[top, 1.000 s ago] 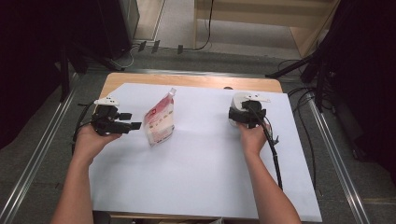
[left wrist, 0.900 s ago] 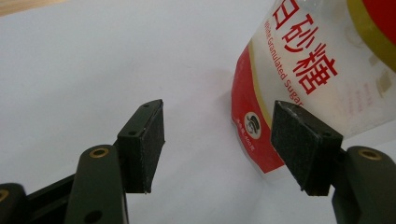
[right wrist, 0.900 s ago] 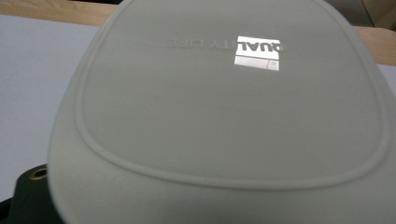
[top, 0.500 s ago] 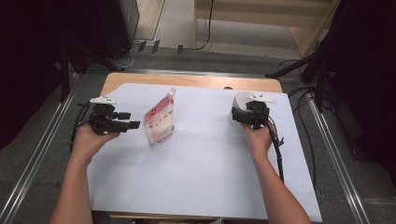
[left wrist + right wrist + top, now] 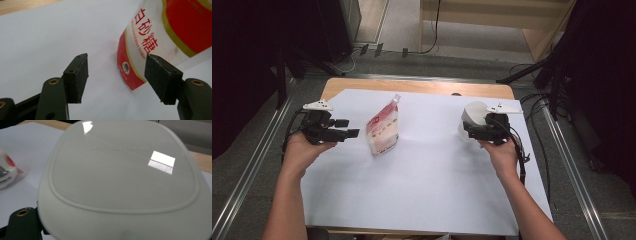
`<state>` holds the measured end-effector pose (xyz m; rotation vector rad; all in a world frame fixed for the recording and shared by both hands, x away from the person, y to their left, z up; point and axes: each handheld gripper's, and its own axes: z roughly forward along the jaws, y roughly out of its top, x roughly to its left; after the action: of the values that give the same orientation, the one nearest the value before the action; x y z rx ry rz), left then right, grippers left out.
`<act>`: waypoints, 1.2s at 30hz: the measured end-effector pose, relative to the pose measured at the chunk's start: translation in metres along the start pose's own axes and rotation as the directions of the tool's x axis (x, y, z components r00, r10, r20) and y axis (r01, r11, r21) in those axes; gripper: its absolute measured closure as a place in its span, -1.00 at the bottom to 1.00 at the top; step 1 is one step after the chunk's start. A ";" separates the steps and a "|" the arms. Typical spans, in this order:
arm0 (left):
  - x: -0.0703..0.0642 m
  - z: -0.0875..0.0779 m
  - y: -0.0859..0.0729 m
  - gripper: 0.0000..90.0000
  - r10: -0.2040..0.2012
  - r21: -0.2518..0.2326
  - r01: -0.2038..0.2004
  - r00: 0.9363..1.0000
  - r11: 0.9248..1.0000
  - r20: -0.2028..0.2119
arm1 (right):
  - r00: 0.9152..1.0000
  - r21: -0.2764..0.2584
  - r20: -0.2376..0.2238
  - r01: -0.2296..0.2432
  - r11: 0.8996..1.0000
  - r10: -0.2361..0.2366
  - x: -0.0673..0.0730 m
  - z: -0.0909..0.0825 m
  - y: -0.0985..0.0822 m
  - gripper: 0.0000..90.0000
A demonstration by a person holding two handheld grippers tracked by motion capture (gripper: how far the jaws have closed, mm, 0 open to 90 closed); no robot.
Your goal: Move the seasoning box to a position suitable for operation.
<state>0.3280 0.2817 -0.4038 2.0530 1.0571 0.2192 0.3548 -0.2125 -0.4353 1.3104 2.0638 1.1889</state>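
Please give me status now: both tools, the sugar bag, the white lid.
Left tool open, beside sugar bag, not touching. Right tool at white lid; grip not clear. Bag stands on white sheet. Nothing in the way.

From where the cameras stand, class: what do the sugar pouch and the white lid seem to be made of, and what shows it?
Sugar pouch: probably flexible plastic film, glossy, printed red with a clear part showing white grains. White lid: likely hard moulded plastic, smooth and glossy; it mirrors bright lights and carries embossed lettering and a raised rim line.
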 end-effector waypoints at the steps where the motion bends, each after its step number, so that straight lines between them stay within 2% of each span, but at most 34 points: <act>1: -0.002 -0.001 0.000 -0.18 0.000 -0.003 0.000 1.000 1.000 -0.003 | 1.000 0.000 -0.009 0.006 1.000 -0.006 0.002 -0.003 -0.001 -0.66; 3: -0.004 -0.004 0.000 -0.17 0.009 0.006 -0.009 1.000 1.000 0.003 | 0.999 -0.002 -0.033 0.017 1.000 -0.017 0.005 -0.009 -0.003 -0.66; 4: -0.006 -0.005 0.000 -0.17 0.013 0.001 -0.013 1.000 1.000 -0.002 | 0.998 -0.005 -0.062 0.026 1.000 -0.026 0.009 -0.014 -0.007 -0.66; 6: -0.009 -0.007 -0.003 -0.18 0.021 0.014 -0.021 1.000 1.000 -0.012 | 0.997 -0.007 -0.073 0.033 0.999 -0.034 0.011 -0.016 -0.008 -0.66; 7: -0.012 -0.009 -0.004 -0.17 0.030 0.031 -0.029 0.999 0.999 -0.012 | 0.994 -0.006 -0.099 0.047 0.999 -0.048 0.016 -0.019 -0.011 -0.66; 12: -0.021 -0.017 -0.006 -0.16 0.033 0.015 -0.033 0.999 0.999 0.004 | 0.990 -0.012 -0.120 0.077 0.997 -0.078 0.024 -0.022 -0.014 -0.66; 16: -0.031 -0.024 -0.007 -0.16 0.053 0.028 -0.054 0.998 0.998 0.031 | 0.985 -0.005 -0.142 0.097 0.995 -0.097 0.031 -0.023 -0.016 -0.66; 18: -0.036 -0.027 -0.008 -0.17 0.065 0.044 -0.068 0.996 0.997 0.057 | 0.983 -0.007 -0.148 0.112 0.994 -0.112 0.034 -0.023 -0.015 -0.66; 19: -0.044 -0.029 -0.010 -0.17 0.079 0.057 -0.084 0.993 0.995 0.088 | 0.980 -0.006 -0.158 0.118 0.993 -0.117 0.037 -0.023 -0.015 -0.66; 20: -0.044 -0.029 -0.010 -0.16 0.079 0.057 -0.084 0.993 0.995 0.088 | 0.979 -0.002 -0.168 0.118 0.993 -0.116 0.038 -0.023 -0.016 -0.66; 21: -0.048 -0.029 -0.011 -0.16 0.098 0.062 -0.104 0.990 0.993 0.101 | 0.979 -0.002 -0.168 0.118 0.993 -0.116 0.038 -0.023 -0.016 -0.66; 23: -0.055 -0.030 -0.011 -0.13 0.120 0.075 -0.131 0.984 0.989 0.134 | 0.976 0.003 -0.177 0.126 0.992 -0.123 0.042 -0.024 -0.017 -0.66; 25: -0.063 -0.029 -0.010 -0.11 0.151 0.078 -0.165 0.974 0.983 0.168 | 0.974 0.005 -0.183 0.140 0.990 -0.136 0.045 -0.025 -0.020 -0.66; 30: -0.073 -0.025 -0.007 -0.08 0.161 0.093 -0.179 0.971 0.979 0.180 | 0.969 0.012 -0.215 0.129 0.992 -0.123 0.044 -0.027 -0.024 -0.66; 32: -0.079 -0.022 -0.006 -0.08 0.187 0.087 -0.209 0.960 0.974 0.208 | 0.966 0.009 -0.218 0.143 0.990 -0.138 0.046 -0.029 -0.026 -0.66; 33: -0.082 -0.020 -0.005 -0.08 0.195 0.085 -0.217 0.957 0.972 0.214 | 0.965 0.010 -0.219 0.151 0.989 -0.145 0.047 -0.030 -0.027 -0.66; 34: -0.085 -0.017 -0.003 -0.08 0.199 0.089 -0.223 0.955 0.971 0.222 | 0.963 0.010 -0.223 0.157 0.987 -0.151 0.047 -0.031 -0.028 -0.66; 36: -0.090 -0.010 0.001 -0.10 0.204 0.092 -0.229 0.954 0.969 0.220 | 0.962 0.005 -0.228 0.158 0.987 -0.153 0.049 -0.031 -0.029 -0.66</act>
<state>0.2668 0.2200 -0.3791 2.2427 0.7309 0.0508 0.2943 -0.1883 -0.4385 1.0390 2.2994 1.2980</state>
